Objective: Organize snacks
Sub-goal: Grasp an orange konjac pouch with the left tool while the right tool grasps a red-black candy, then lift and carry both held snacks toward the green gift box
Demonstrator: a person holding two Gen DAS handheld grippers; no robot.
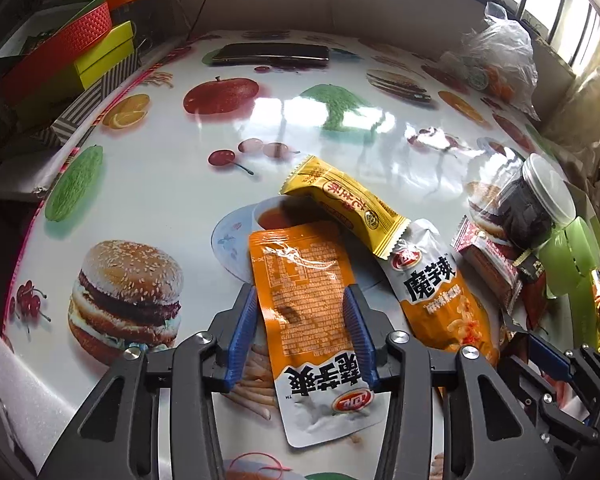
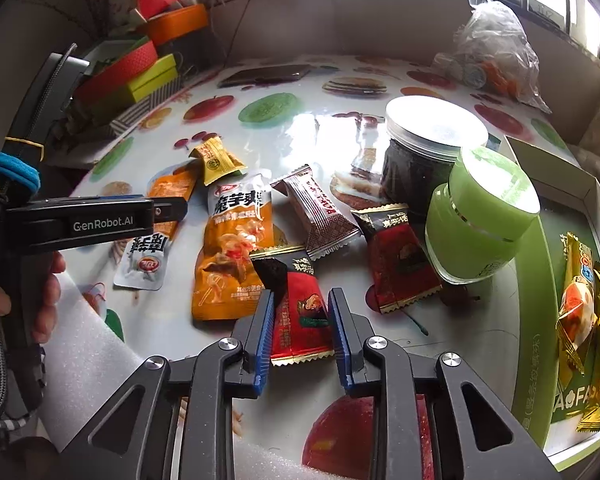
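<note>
In the left wrist view my left gripper (image 1: 301, 292) straddles an orange-and-white snack pouch (image 1: 304, 280) lying face down on the fruit-print table (image 1: 160, 184). Both blue pads touch its long edges. In the right wrist view my right gripper (image 2: 302, 294) is shut on a red-and-black packet (image 2: 300, 320) on the table. A second orange pouch (image 2: 232, 256), a yellow packet (image 2: 216, 160), a brown-and-white packet (image 2: 320, 216) and another red packet (image 2: 400, 276) lie close by. The left gripper (image 2: 172, 212) shows from the side there, held by a hand (image 2: 48, 292).
A dark jar with a clear lid (image 2: 432, 148) and a green jar (image 2: 480, 216) stand right of the packets. A green box (image 2: 540, 320) at the right edge holds gold-wrapped snacks (image 2: 584, 312). A phone (image 1: 268, 54), a plastic bag (image 1: 496, 56) and stacked boxes (image 1: 60, 60) line the far side.
</note>
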